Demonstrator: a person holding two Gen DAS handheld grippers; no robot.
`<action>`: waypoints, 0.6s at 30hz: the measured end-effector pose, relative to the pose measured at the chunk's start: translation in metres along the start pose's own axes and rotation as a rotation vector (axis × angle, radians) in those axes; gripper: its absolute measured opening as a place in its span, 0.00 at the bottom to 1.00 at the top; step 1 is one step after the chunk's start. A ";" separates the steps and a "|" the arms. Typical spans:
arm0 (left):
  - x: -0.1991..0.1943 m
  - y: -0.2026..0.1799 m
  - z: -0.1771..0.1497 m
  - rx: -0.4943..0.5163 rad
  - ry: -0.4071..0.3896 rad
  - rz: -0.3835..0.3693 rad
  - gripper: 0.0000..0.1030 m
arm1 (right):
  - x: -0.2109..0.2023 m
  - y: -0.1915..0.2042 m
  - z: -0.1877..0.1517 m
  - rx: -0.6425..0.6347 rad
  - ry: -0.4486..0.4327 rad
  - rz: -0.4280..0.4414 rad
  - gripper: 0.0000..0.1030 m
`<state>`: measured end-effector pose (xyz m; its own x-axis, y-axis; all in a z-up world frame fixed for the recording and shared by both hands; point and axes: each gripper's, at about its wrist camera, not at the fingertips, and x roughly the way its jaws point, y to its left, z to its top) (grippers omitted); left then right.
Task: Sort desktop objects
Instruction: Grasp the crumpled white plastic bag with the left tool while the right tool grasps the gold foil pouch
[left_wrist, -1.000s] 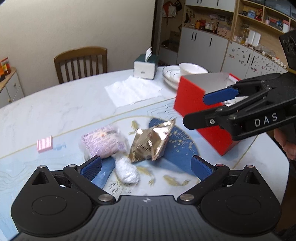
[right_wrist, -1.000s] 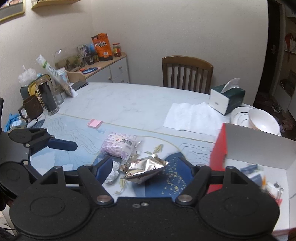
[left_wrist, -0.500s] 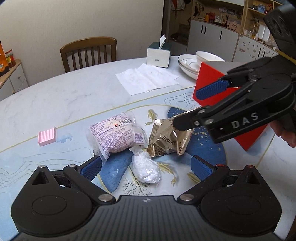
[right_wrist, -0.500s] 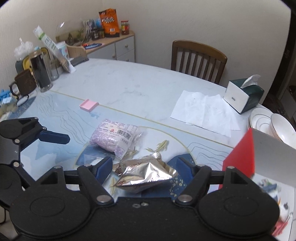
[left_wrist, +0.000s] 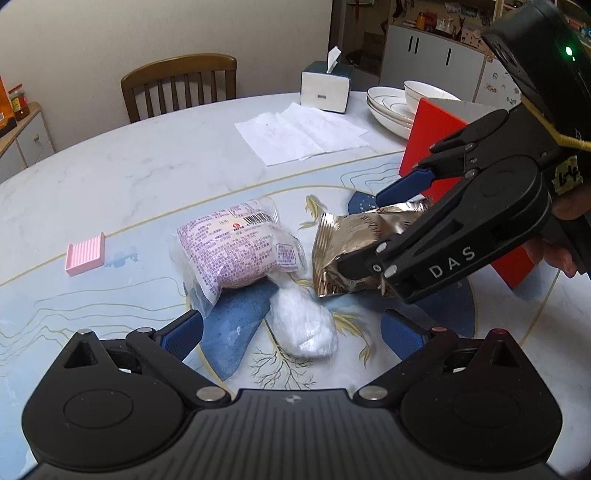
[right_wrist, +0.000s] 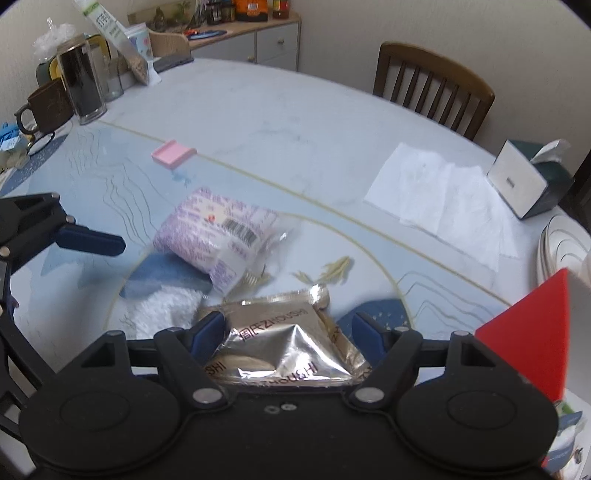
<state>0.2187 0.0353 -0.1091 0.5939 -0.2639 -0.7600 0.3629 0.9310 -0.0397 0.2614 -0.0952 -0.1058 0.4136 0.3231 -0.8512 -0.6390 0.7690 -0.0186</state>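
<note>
A gold foil snack packet (left_wrist: 354, 240) (right_wrist: 288, 343) lies on the table. My right gripper (right_wrist: 290, 326) is open and straddles it, one finger on each side; it also shows in the left wrist view (left_wrist: 373, 229). A purple-printed clear bag (left_wrist: 236, 251) (right_wrist: 218, 236) and a small white packet (left_wrist: 303, 325) (right_wrist: 162, 310) lie left of it. My left gripper (left_wrist: 291, 336) is open and empty, just in front of the white packet. A pink eraser-like block (left_wrist: 85, 254) (right_wrist: 173, 152) lies far left. The red box (left_wrist: 436, 125) (right_wrist: 532, 332) stands at the right.
White paper sheets (left_wrist: 299, 133), a tissue box (left_wrist: 325, 86) and stacked plates with a bowl (left_wrist: 399, 99) sit at the far side. A wooden chair (left_wrist: 181, 85) stands behind the table. Mugs and a jar (right_wrist: 77, 85) crowd the table's left edge.
My right gripper has come down from above the red box and now straddles the gold packet. My left gripper has moved closer to the white packet. Both stay open.
</note>
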 end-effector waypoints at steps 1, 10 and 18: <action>0.001 0.000 0.000 0.000 0.000 0.001 1.00 | 0.001 0.000 -0.002 0.002 0.006 0.001 0.73; 0.007 -0.001 -0.002 0.002 0.002 -0.017 0.99 | 0.005 -0.007 -0.017 0.082 0.010 0.010 0.73; 0.013 0.002 -0.003 -0.001 0.011 -0.008 0.87 | 0.003 -0.010 -0.029 0.158 -0.020 -0.020 0.71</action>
<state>0.2248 0.0342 -0.1215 0.5830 -0.2684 -0.7668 0.3671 0.9290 -0.0461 0.2500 -0.1178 -0.1230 0.4386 0.3168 -0.8410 -0.5211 0.8521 0.0492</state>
